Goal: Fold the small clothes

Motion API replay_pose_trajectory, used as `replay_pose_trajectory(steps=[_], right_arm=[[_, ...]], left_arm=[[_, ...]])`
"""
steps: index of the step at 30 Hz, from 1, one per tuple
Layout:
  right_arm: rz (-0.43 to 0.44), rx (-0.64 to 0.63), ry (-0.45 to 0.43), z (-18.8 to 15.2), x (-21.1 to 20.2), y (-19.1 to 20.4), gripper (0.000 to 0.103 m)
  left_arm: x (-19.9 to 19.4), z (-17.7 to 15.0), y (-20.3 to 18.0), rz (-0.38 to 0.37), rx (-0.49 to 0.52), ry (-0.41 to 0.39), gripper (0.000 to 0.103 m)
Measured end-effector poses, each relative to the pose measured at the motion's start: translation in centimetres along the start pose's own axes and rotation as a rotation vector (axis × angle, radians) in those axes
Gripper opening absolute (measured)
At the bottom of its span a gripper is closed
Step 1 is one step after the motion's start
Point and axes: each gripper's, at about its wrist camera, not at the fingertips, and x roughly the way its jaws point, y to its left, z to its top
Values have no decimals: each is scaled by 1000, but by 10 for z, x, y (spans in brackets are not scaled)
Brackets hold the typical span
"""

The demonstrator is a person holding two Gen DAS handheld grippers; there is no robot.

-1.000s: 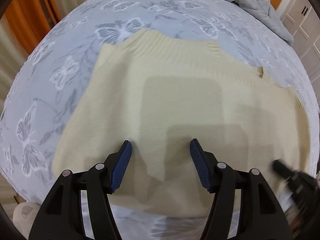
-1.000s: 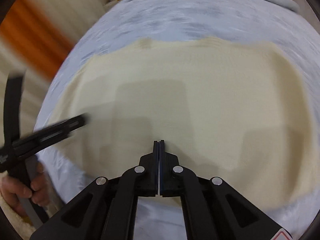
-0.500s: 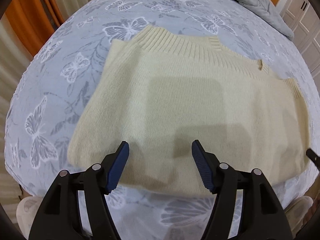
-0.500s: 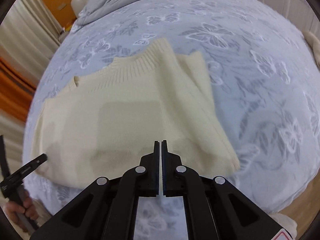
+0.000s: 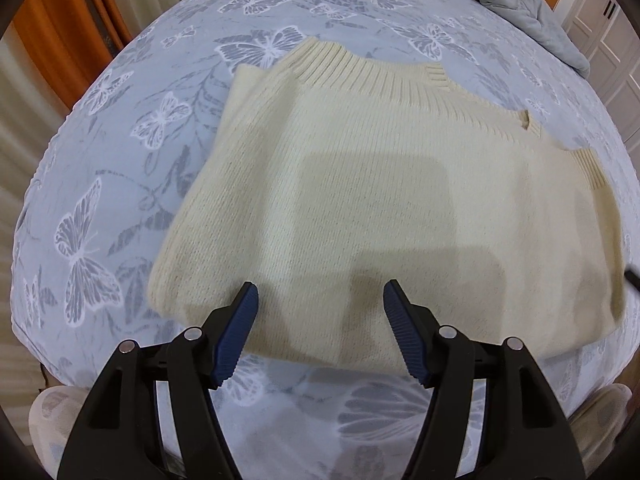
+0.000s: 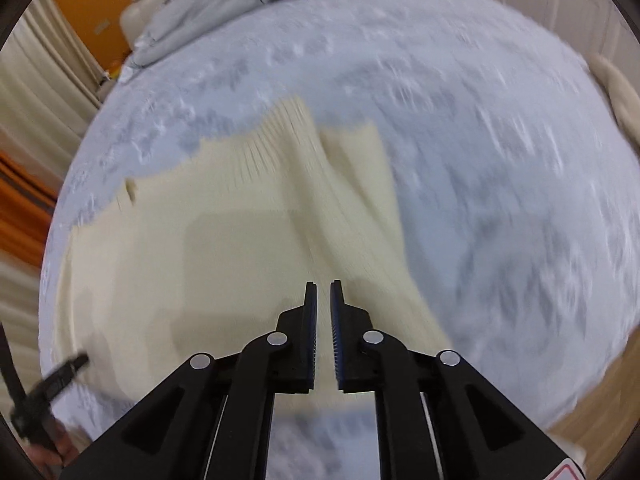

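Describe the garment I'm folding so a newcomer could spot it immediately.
Start with the bed, covered by a pale blue sheet printed with white butterflies. In its middle lies the cream knit sweater, flat and partly folded. Its ribbed collar and plain colour separate it from the crumpled grey duvet at the far end.

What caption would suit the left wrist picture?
Open left gripper above a folded cream sweater on a butterfly-print bedsheet.

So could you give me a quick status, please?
Left gripper open, empty. Right gripper just cracking open, empty. Cream sweater folded flat on bed. Nothing obstructing.
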Motion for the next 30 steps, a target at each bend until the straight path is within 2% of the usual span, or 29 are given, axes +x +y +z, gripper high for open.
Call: replay_pose_trajectory(steps=[1, 2, 3, 4, 6, 8, 11, 13, 14, 15, 16, 17, 19, 21, 22, 23, 24, 26, 28, 29, 30], right_arm=[[2, 8, -14, 13, 2, 2, 25], [2, 23, -30, 29, 6, 2, 42], [-3, 30, -43, 39, 6, 1, 52], [-11, 31, -53, 49, 9, 0, 53], [-19, 13, -48, 71, 24, 9, 59], [-17, -2, -24, 83, 39, 15, 63], [-22, -28, 22, 92, 65, 27, 74], [-49, -13, 64, 89, 82, 29, 70], [-44, 8, 105, 85, 92, 28, 38], [-16, 23, 130, 81, 97, 29, 14], [3, 33, 124, 78, 94, 30, 12], [79, 40, 73, 76, 78, 32, 11], [144, 50, -38, 75, 44, 26, 10], [193, 102, -108, 78, 22, 7, 9], [193, 120, -108, 80, 24, -1, 9], [160, 126, -72, 83, 41, -9, 8], [129, 126, -28, 83, 59, -13, 7], [74, 114, 100, 79, 104, -21, 7], [73, 121, 78, 83, 94, -20, 10], [67, 134, 70, 84, 85, -18, 19], [53, 132, 24, 83, 64, -14, 23]], left_arm=[[-5, 2, 3, -17, -18, -16, 63], [-12, 7, 8, -42, -40, -47, 63], [-18, 13, 11, -60, -59, -71, 68], [-24, 25, 17, -73, -84, -100, 72], [-27, 47, 26, -84, -120, -138, 88], [-16, 75, 34, -98, -156, -138, 90], [16, 113, 43, -87, -233, -81, 90], [34, 126, 44, -123, -271, -47, 84], [44, 130, 43, -151, -271, -18, 59], [58, 134, 38, -140, -250, 45, 26], [62, 135, 36, -113, -229, 60, 16], [57, 136, 34, -110, -210, 40, 10], [39, 139, 36, -130, -178, -28, 9], [34, 142, 44, -132, -194, -45, 9], [40, 144, 46, -123, -199, -32, 9], [48, 145, 45, -110, -192, -14, 9], [64, 146, 39, -56, -158, 13, 9], [72, 147, 29, -4, -119, 3, 10], [69, 151, 22, 35, -104, 10, 11], [66, 152, 22, 33, -99, 19, 14], [59, 152, 23, 13, -84, 18, 14]])
